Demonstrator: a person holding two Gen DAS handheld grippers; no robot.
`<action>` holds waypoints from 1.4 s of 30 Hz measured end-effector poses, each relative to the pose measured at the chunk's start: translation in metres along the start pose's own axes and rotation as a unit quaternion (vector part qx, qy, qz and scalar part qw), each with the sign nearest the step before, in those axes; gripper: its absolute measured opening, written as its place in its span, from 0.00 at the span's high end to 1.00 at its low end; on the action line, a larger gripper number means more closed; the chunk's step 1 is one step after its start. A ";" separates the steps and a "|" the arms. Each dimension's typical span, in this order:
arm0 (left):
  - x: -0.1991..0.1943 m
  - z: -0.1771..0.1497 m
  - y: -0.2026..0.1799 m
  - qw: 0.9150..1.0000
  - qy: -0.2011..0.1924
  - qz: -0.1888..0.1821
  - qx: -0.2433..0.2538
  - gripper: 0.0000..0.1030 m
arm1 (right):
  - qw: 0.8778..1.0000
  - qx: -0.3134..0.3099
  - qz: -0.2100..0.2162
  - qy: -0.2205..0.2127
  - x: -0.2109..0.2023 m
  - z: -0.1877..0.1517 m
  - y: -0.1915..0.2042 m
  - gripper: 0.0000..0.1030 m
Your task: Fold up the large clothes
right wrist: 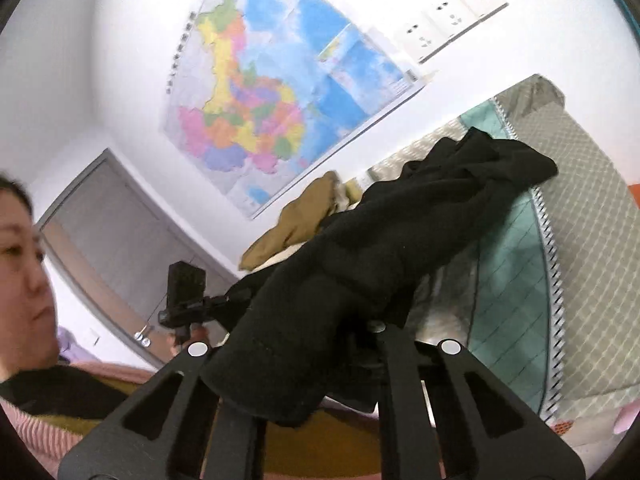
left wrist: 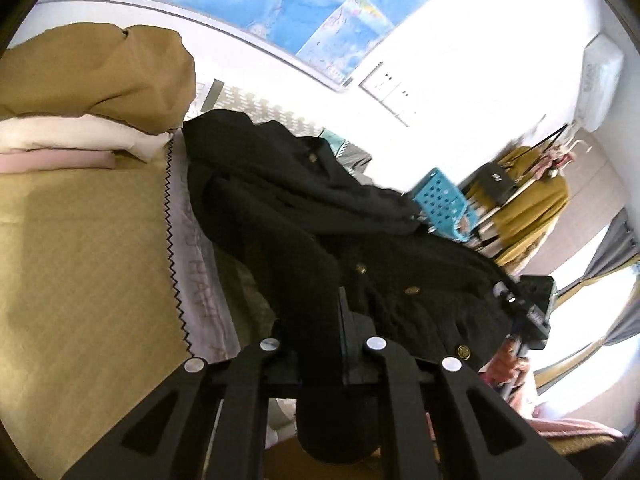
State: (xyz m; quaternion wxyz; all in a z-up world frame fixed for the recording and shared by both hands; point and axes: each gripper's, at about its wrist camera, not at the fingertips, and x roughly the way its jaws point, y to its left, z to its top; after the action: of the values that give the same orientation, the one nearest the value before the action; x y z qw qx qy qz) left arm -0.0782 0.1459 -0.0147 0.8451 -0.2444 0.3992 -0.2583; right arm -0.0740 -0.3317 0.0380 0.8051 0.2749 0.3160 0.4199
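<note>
Both the left gripper (left wrist: 344,320) and right gripper (right wrist: 362,330) are clamping the black brass-buttoned fabric coat (left wrist: 320,208), holding it above the tan bedspread (left wrist: 80,260).

Bed (left wrist: 80,260) under tan sheet, folded clothes stack (left wrist: 80,136) (tan topmost), black coat (left wrist: 280,200) partly resting

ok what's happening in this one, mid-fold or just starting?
Looks like the start. A person holds a gripper in each hand, and both the left gripper and the right gripper are shut on a black buttoned coat, lifting it so it drapes over the fingers above the bed. A stack of folded clothes, tan on top, already sits on the tan cloth to the side. The coat itself is bunched, with no tidy fold showing.
</note>
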 end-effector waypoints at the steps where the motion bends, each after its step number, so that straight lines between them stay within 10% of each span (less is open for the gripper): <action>1: 0.001 -0.004 0.005 1.000 0.006 -0.003 -0.002 0.91 | 1.000 0.005 -0.004 0.010 0.003 -0.006 -0.003 0.91; 5: 0.024 -0.018 0.034 0.998 0.053 0.018 -0.024 0.90 | 0.996 0.061 -0.018 0.057 0.017 -0.032 -0.037 0.86; 12: 0.045 -0.035 0.072 0.993 0.101 0.033 -0.052 0.77 | 0.986 0.116 -0.060 0.103 0.034 -0.068 -0.073 0.20; 17: 0.054 -0.042 0.067 0.992 0.121 0.036 -0.027 0.58 | 0.986 0.126 -0.049 0.102 0.037 -0.075 -0.079 0.20; 19: 0.056 -0.041 0.063 0.991 0.123 0.036 -0.023 0.63 | 0.985 0.127 -0.053 0.103 0.039 -0.074 -0.077 0.59; 22: 0.056 -0.039 0.055 0.993 0.115 0.028 -0.027 0.90 | 0.983 0.148 -0.032 0.101 0.042 -0.076 -0.078 0.74; 34: -0.028 -0.006 0.008 0.999 -0.016 -0.042 0.006 0.93 | 0.997 0.047 0.042 -0.042 -0.014 -0.024 0.016 0.81; 42: -0.016 0.016 0.024 0.998 0.004 -0.062 -0.032 0.92 | 0.995 0.077 0.038 -0.057 -0.012 -0.003 -0.005 0.81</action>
State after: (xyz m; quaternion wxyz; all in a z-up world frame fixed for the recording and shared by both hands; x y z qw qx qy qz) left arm -0.0681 0.1773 -0.0119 0.8175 -0.2944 0.3950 -0.2983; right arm -0.0793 -0.3442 0.0360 0.7816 0.3715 0.2901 0.4085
